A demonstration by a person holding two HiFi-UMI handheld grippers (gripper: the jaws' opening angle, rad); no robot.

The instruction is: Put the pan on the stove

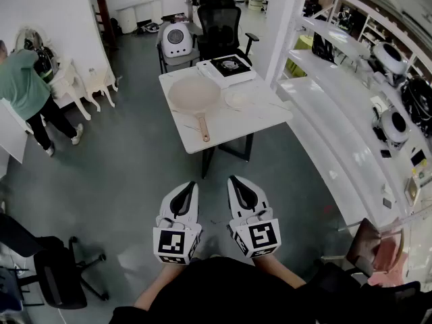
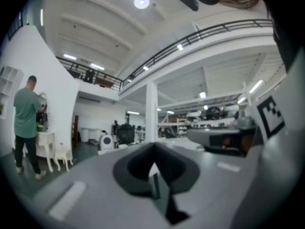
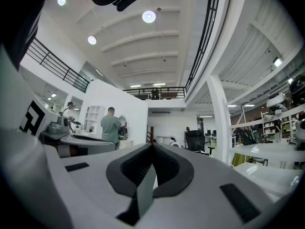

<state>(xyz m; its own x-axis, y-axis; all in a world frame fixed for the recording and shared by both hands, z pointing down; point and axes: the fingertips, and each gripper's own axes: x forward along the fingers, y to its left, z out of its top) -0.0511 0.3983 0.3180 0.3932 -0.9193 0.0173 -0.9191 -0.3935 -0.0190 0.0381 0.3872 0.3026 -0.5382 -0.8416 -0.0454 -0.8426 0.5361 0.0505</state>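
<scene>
Left gripper (image 1: 190, 186) and right gripper (image 1: 234, 181) both closed tight, empty, well short of the table (image 1: 270, 117) — pan (image 1: 194, 94) sits on it, stove (image 1: 230, 67) at its far edge.

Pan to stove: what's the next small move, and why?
Probably walk up to the table. The left hand-held gripper and right hand-held gripper are shut, empty and well short of it. The pan lies beside the stove, handle toward us.
</scene>
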